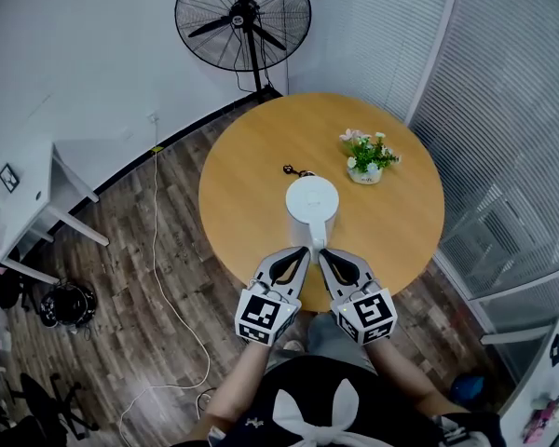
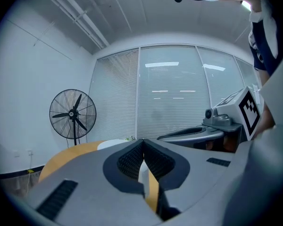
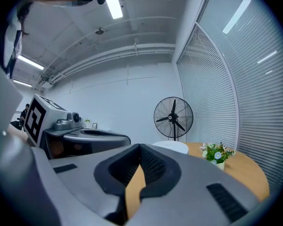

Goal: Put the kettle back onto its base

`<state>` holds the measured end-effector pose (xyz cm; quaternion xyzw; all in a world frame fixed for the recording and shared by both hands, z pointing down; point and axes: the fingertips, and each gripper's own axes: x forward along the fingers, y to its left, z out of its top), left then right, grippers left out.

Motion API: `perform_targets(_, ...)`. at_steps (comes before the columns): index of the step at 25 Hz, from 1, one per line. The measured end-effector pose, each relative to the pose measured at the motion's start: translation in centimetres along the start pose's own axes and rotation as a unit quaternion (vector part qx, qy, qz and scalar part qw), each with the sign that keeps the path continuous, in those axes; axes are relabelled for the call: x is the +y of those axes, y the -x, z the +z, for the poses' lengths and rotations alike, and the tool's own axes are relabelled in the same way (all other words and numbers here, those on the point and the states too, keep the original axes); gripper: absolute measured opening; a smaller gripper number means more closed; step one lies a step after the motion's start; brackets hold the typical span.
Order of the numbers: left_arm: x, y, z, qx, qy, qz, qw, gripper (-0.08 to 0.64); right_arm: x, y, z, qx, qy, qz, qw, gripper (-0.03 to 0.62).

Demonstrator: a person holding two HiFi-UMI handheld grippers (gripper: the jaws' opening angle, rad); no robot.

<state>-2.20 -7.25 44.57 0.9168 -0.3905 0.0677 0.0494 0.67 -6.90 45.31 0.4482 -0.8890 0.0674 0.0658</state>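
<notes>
Hovering just on our side of the kettle, our left gripper and right gripper each had its jaws pressed together on nothing, tips flanking its handle, which pointed back at us, we judged, for an easy grasp. The kettle stood upright on the round table, the flower pot beyond it; we could not make out a base, perhaps hidden beneath the kettle

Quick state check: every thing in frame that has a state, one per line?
kettle: upright on the table, lid down; what is under it is hidden.
left gripper: shut, empty, by the kettle.
right gripper: shut, empty, by the kettle.
fan: standing, blades look still.
potted plant: upright on the table.
</notes>
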Motion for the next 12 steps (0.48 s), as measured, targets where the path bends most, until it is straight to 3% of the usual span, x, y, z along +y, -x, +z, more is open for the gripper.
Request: perform_targets(12,-0.61,0.63,-0.05,0.001,-0.006,-0.001,1.0000,0.025,0.49,0.53,-0.31,0.004,-0.003,0.003,1.000,0.023)
